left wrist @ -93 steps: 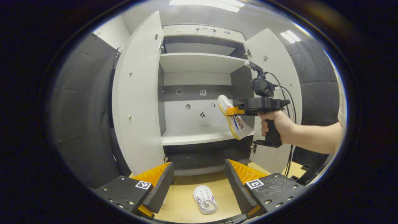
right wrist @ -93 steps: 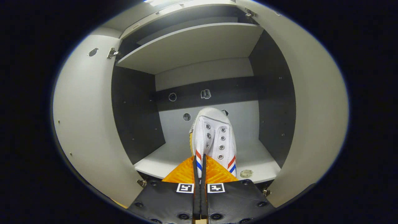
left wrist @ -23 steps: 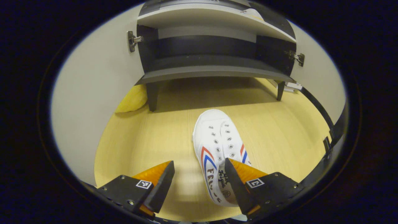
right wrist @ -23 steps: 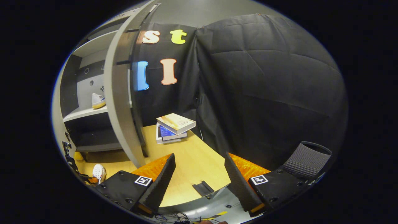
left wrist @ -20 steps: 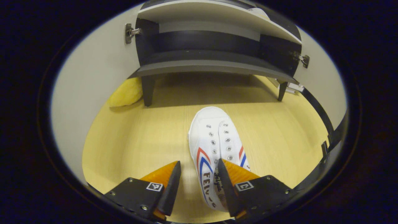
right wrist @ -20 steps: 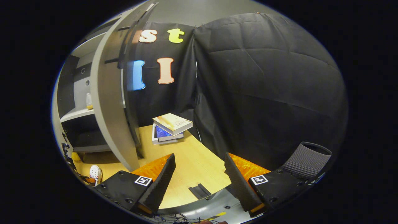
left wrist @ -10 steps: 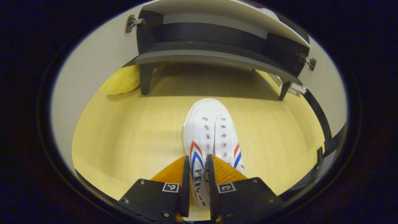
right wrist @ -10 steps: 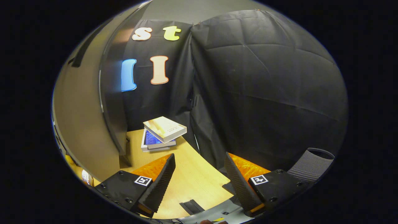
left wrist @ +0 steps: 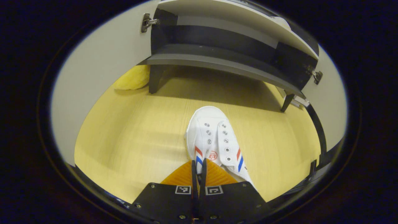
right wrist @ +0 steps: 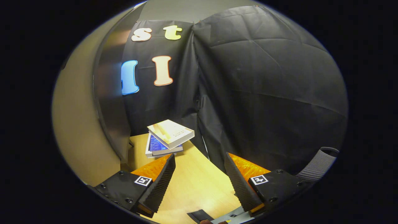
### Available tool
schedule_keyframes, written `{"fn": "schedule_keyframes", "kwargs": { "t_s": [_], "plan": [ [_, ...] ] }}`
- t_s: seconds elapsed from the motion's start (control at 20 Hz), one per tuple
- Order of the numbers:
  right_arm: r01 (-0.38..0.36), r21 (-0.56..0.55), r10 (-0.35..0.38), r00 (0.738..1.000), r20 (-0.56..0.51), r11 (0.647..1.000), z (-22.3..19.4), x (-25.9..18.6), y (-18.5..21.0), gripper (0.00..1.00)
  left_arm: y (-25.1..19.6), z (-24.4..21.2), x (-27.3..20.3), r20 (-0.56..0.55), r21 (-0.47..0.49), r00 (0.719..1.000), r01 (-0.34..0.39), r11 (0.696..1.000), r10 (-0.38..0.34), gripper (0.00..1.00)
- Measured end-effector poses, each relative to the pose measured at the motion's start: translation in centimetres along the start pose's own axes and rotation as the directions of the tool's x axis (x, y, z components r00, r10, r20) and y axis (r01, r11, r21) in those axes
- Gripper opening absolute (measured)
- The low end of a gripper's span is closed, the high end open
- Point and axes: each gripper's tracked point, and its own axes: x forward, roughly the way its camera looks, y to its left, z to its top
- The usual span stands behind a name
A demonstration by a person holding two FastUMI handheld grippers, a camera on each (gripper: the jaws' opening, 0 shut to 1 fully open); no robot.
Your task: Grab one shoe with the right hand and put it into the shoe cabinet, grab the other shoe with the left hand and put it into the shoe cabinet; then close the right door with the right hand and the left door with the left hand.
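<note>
Shoe (left wrist: 214, 137) heel behind left claw (left wrist: 198, 169)

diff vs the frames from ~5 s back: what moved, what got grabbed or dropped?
The left claw dropped from cabinet height to the floor and shut on the second shoe, pinching its side wall. The right claw let go of the first shoe in the cabinet, pulled out and swung right toward the stacked books, now open and empty. Unchanged: the shoe cabinet doors are open, the second shoe is near its old spot.
</note>
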Motion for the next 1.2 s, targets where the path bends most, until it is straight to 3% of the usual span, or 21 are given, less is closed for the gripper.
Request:
{"fn": "schedule_keyframes", "kwargs": {
  "t_s": [0.25,0.45,0.95,1.05,1.15,1.2],
  "plan": [
    [-0.018,-0.027,0.018,1.000,0.006,0.999,0.3,0.5,0.8,0.99,0.8,3.8,-3.0,0.107,-0.030,0.993,0.044,0.999,-0.041,0.02],
    [-0.005,-0.015,0.006,1.000,0.015,1.000,0.7,0.9,0.3,0.99,1.7,6.3,-5.2,0.228,-0.022,0.972,0.064,0.998,-0.057,0.01],
    [0.014,0.023,-0.014,1.000,0.010,1.000,0.5,1.2,-0.2,0.99,1.3,6.1,-4.2,0.500,0.090,0.845,0.167,0.982,-0.190,0.00],
    [0.014,0.036,-0.014,1.000,0.011,0.999,0.4,1.2,-0.1,0.99,1.4,6.3,-4.0,0.550,0.121,0.812,0.153,0.981,-0.195,0.01],
    [0.013,0.044,-0.013,1.000,0.010,0.999,0.1,1.1,0.1,0.99,1.2,6.3,-4.1,0.568,0.119,0.802,0.140,0.983,-0.183,0.01],
    [0.014,0.044,-0.014,1.000,0.009,0.999,0.0,1.0,0.0,0.94,1.1,6.4,-4.4,0.577,0.114,0.795,0.147,0.982,-0.186,0.01]
  ]
}}
